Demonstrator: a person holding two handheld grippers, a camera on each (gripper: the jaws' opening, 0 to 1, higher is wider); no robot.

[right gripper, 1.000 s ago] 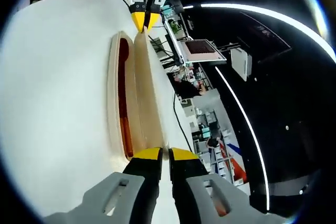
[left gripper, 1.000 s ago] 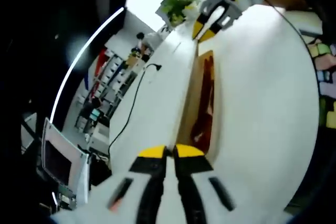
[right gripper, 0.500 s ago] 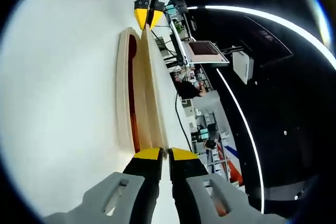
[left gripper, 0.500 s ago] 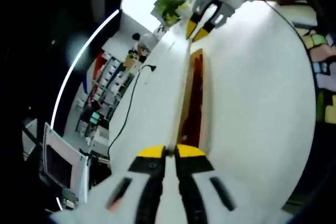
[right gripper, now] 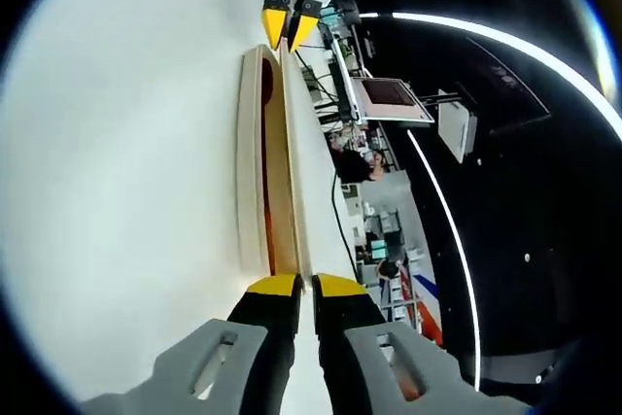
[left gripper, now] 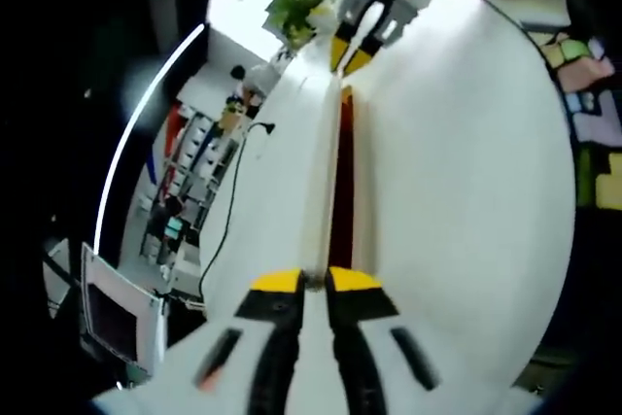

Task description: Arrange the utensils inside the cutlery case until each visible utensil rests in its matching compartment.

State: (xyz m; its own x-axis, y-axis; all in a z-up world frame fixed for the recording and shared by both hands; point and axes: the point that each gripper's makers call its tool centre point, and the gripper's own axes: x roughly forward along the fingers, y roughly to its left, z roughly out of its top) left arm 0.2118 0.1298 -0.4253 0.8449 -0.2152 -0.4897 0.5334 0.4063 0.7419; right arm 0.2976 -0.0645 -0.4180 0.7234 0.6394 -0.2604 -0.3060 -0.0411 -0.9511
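Note:
A pale wooden cutlery case lies on the white table, its lid tilted close over the base. A narrow dark red slit shows between them; the utensils inside are mostly hidden. My left gripper is shut on the lid's near end. My right gripper pinches the far end. In the right gripper view, my right gripper is shut on the lid, beside the case base and an orange-red strip. The left gripper holds the opposite end.
A potted plant stands past the case's far end. A black cable runs along the table edge. A monitor and shelves sit beyond that edge. Coloured blocks lie off the table's other side.
The lid has swung down toward the base, with both grippers still on its ends. The gap has narrowed and much less of the red utensils shows.

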